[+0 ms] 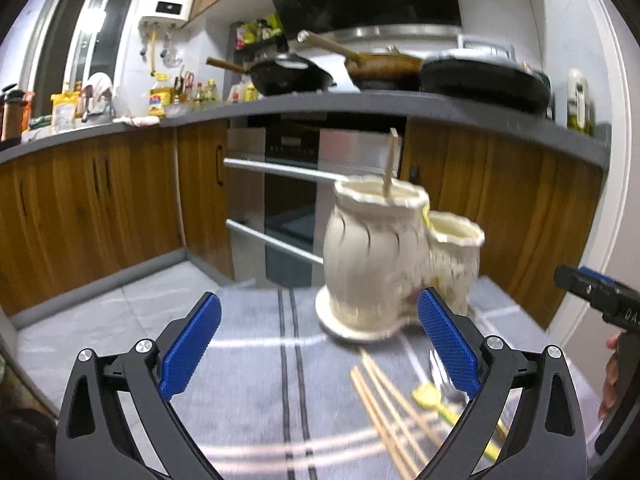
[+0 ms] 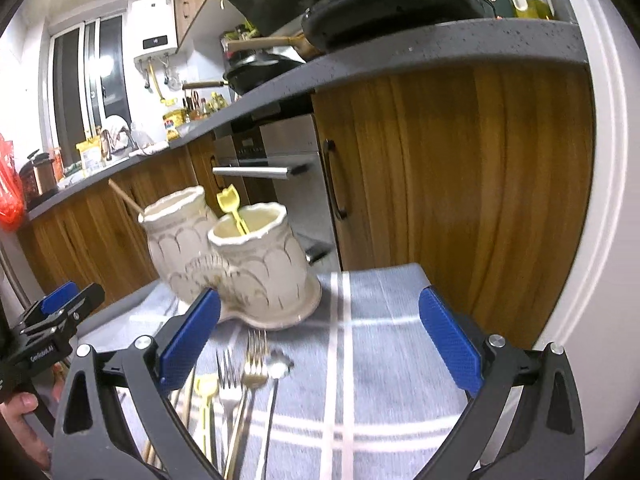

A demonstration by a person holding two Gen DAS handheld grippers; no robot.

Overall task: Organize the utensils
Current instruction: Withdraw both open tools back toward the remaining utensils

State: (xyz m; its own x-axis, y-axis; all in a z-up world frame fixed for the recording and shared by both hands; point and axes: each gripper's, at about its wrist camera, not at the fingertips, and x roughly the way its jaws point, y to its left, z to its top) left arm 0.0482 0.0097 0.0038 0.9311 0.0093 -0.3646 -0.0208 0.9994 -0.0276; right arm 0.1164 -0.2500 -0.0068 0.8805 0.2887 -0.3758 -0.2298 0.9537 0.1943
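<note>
Both empty: left gripper [image 1: 318, 344] fingers spread wide, level above cloth [image 1: 248, 360]; right gripper [image 2: 320, 344] likewise, facing holder [image 2: 240, 268].

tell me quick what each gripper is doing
Left gripper: open, holding nothing.
Right gripper: open, holding nothing.

A cream two-cup ceramic holder [image 2: 236, 264] stands upright, a wooden chopstick [image 2: 125, 197] leaning in its taller cup and a yellow spoon [image 2: 234, 210] in the shorter. Just before the holder lie forks [image 2: 236, 376], a metal spoon [image 2: 278, 368], another yellow spoon [image 2: 206, 390] and loose chopsticks [image 1: 392, 412].
</note>
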